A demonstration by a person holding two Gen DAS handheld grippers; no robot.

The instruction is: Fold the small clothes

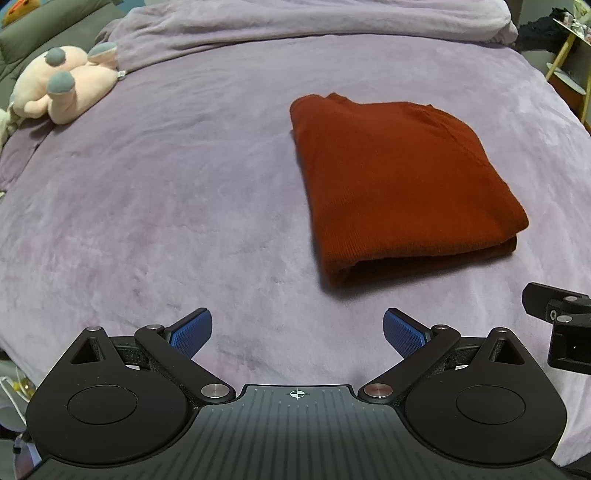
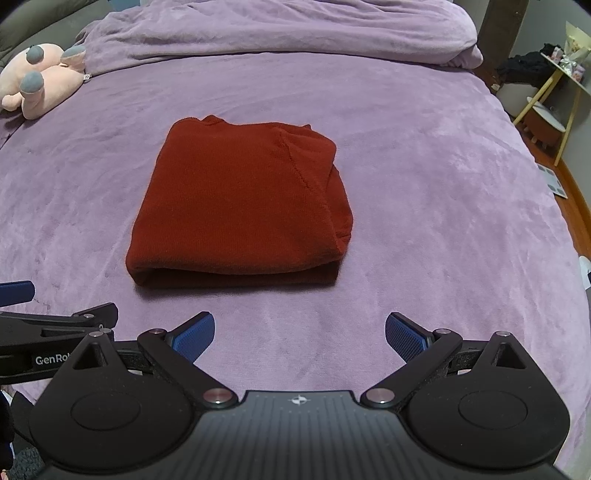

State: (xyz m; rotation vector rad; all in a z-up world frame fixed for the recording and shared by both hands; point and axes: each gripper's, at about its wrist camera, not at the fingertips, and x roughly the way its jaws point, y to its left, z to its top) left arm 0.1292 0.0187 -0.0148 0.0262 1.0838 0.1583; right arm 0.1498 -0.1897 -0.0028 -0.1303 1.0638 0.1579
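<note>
A rust-red knitted garment (image 1: 402,184) lies folded into a neat rectangle on the purple bed cover (image 1: 166,206); it also shows in the right wrist view (image 2: 240,206). My left gripper (image 1: 297,334) is open and empty, held above the cover, short of the garment and to its left. My right gripper (image 2: 300,336) is open and empty, just short of the garment's near folded edge. Part of the right gripper shows at the right edge of the left wrist view (image 1: 561,325). Part of the left gripper shows at the left edge of the right wrist view (image 2: 55,332).
A pink plush toy (image 1: 59,88) lies at the far left of the bed, also in the right wrist view (image 2: 40,79). A bunched purple duvet (image 2: 280,33) runs along the far side. A yellow-legged side table (image 2: 554,96) stands off the bed's right edge.
</note>
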